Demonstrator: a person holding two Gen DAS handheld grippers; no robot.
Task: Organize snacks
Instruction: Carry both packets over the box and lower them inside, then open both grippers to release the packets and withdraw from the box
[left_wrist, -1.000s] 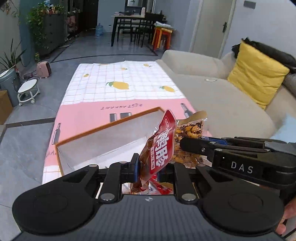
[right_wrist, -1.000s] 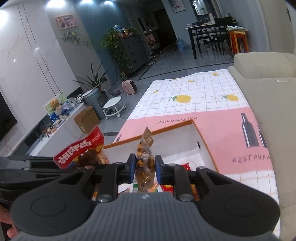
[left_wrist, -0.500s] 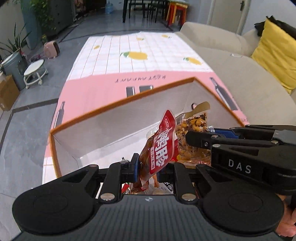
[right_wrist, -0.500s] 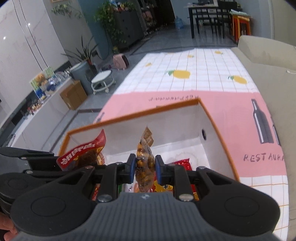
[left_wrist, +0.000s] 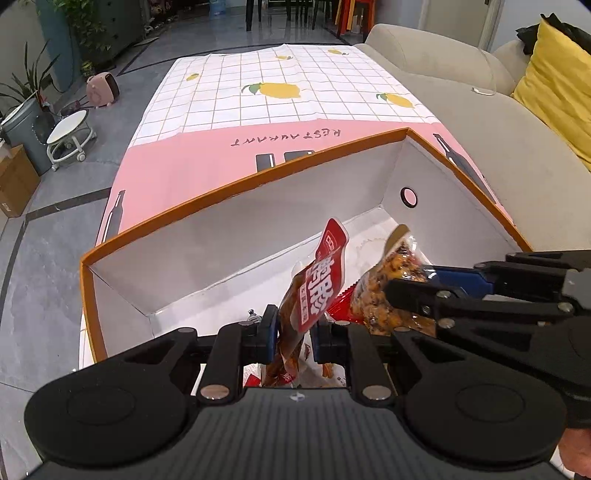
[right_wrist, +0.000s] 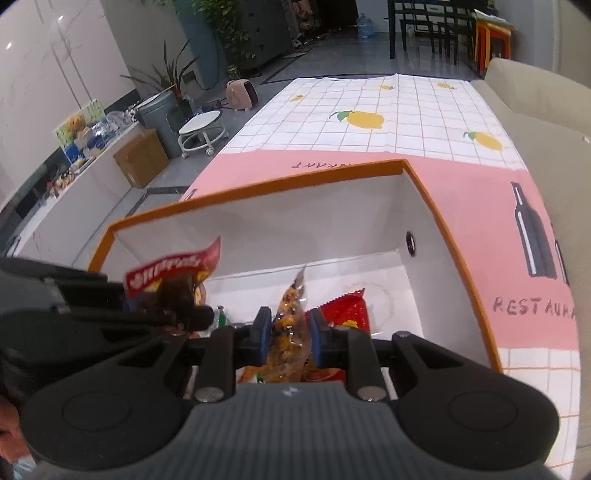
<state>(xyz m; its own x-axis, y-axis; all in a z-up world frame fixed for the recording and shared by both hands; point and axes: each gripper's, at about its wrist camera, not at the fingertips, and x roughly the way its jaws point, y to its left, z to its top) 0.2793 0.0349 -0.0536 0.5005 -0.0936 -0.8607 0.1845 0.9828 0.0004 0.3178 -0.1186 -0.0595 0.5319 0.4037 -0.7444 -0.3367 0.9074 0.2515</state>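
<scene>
Fingers (left_wrist: 269, 334) of the left gripper (left_wrist: 291, 338) are pinching the lower part of a red-labelled snack pouch (left_wrist: 317, 291), which is standing up out of the jaws toward 1 o'clock. Those of the right gripper (right_wrist: 286, 338) are clamping a clear packet of brown nuts (right_wrist: 290, 325), squeezed thin between the blue pads. Both packets are being held just above the near end of the orange-rimmed box (left_wrist: 243, 186), inside its outline but not yet released.

Progress, as judged: the sorting is partway through. Two snacks are hanging over the box and waiting to be let go, so this delivery is not finished.

Contents: in the right wrist view a red foil packet (right_wrist: 347, 308) is lying on the box floor at about 1 o'clock from the right gripper, and more wrappers are showing under the jaws, too hidden to count. In the left wrist view the other tool is appearing at 3 o'clock with the nut packet (left_wrist: 384, 291) in its grip. Farther in, the white floor and far wall of the box are showing no packets.

Beyond the box, at 12 o'clock, the pink and lemon-print tablecloth (left_wrist: 280, 85) is carrying no snacks in sight. Whether more snacks are waiting behind the cameras cannot be told.
</scene>
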